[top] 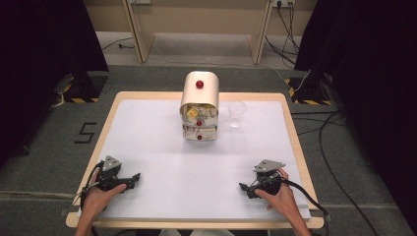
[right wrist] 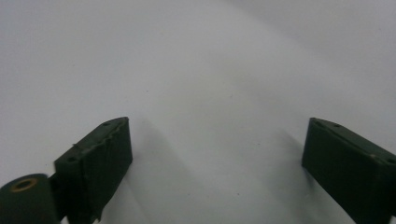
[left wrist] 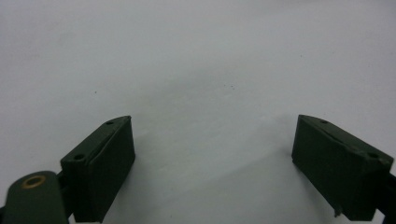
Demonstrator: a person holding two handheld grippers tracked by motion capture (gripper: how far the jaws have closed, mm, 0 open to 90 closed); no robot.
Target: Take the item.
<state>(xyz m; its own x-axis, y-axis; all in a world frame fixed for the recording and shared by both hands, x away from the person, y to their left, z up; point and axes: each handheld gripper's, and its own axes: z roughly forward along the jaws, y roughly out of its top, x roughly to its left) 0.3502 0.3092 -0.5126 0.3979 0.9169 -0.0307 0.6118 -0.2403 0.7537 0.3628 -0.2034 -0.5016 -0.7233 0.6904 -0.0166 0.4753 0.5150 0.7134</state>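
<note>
- Grippers rest near the table's near edge: left gripper [top: 132, 179] near left, right gripper [top: 244, 189] near right, well apart
- Gripper views show each pair of jaws spread wide over bare white table [left wrist: 196, 70], nothing between them
- High view adds the small drawer cabinet [top: 199, 105] at far centre, with a clear cup [top: 236, 114] just right of it

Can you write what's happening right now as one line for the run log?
left claw: open, empty, near table edge | right claw: open, empty | drawer box: untouched, far side | clear cup: beside it
</note>
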